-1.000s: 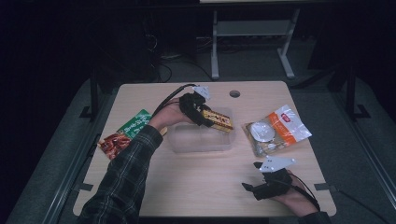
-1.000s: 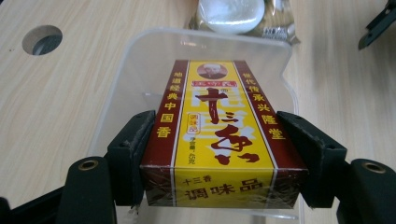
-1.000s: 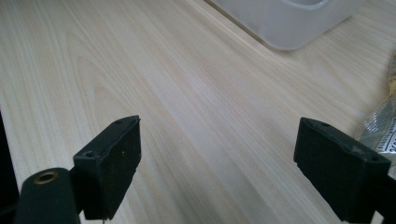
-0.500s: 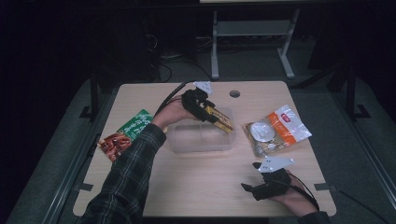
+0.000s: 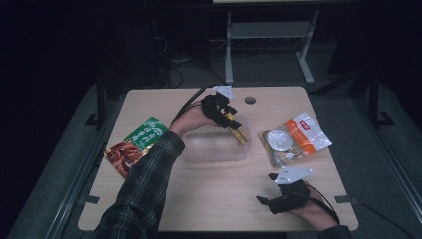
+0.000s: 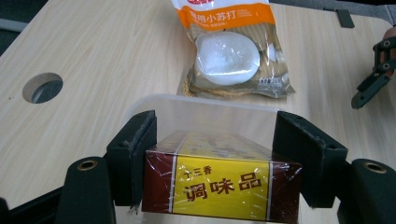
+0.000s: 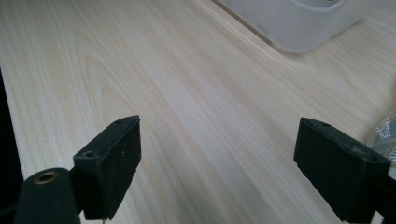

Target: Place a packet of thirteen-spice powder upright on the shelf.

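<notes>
Seasoning box (image 6: 219, 179) between the left gripper's (image 6: 215, 144) jaws, seemingly clamped.

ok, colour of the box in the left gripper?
Dark red box with a yellow band; clearest in the left gripper view.

Box (image 5: 238, 130) over container (image 5: 215, 147), between left (image 5: 139, 144) and right packets (image 5: 293, 142).
</notes>
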